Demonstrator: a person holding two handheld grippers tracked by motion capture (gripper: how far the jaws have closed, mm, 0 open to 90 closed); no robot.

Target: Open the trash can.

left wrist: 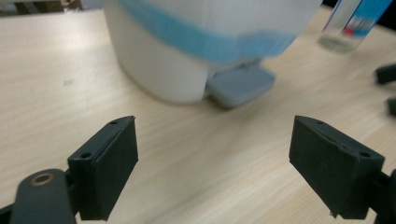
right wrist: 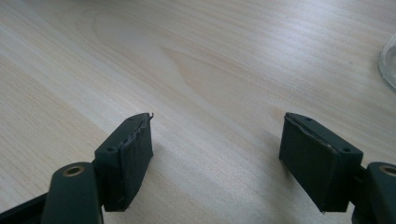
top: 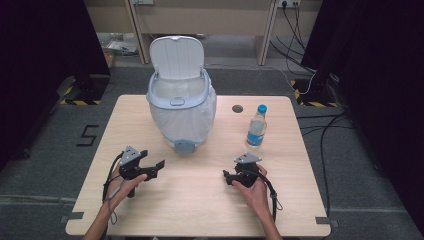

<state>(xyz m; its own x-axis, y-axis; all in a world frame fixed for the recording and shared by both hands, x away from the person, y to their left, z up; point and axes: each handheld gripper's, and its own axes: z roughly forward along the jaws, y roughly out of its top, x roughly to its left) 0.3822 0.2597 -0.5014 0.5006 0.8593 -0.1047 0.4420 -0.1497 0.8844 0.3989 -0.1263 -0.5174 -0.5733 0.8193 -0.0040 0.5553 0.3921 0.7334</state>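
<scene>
High view shows the left gripper (top: 152,167) held just above the wooden surface (top: 200,200), its jaws spread wide with nothing between them and aimed at the white pedal bin (top: 182,107). The bin stands a short way ahead of those jaws, lid (top: 176,57) raised upright, a white liner draped over its body and a grey foot pedal (top: 184,146) sticking out at its base toward the person. The right gripper (top: 231,176) sits near the surface too, jaws pointing across toward the left gripper, well apart from it. A clear water bottle (top: 256,127) with a blue cap stands upright beyond the right gripper, just off to its far side and clear of the bin.

From the left gripper view, the left gripper (left wrist: 214,172) has bare wood between its jaws; the pedal (left wrist: 240,86) lies ahead of them, near but not touching, with the bin's white wall (left wrist: 159,70) behind it and the bottle (left wrist: 348,23) farther off toward the right jaw.

From the right gripper view, the right gripper (right wrist: 215,158) also stands wide open over bare wood, and the bottle's base (right wrist: 388,60) shows ahead of the right jaw.
</scene>
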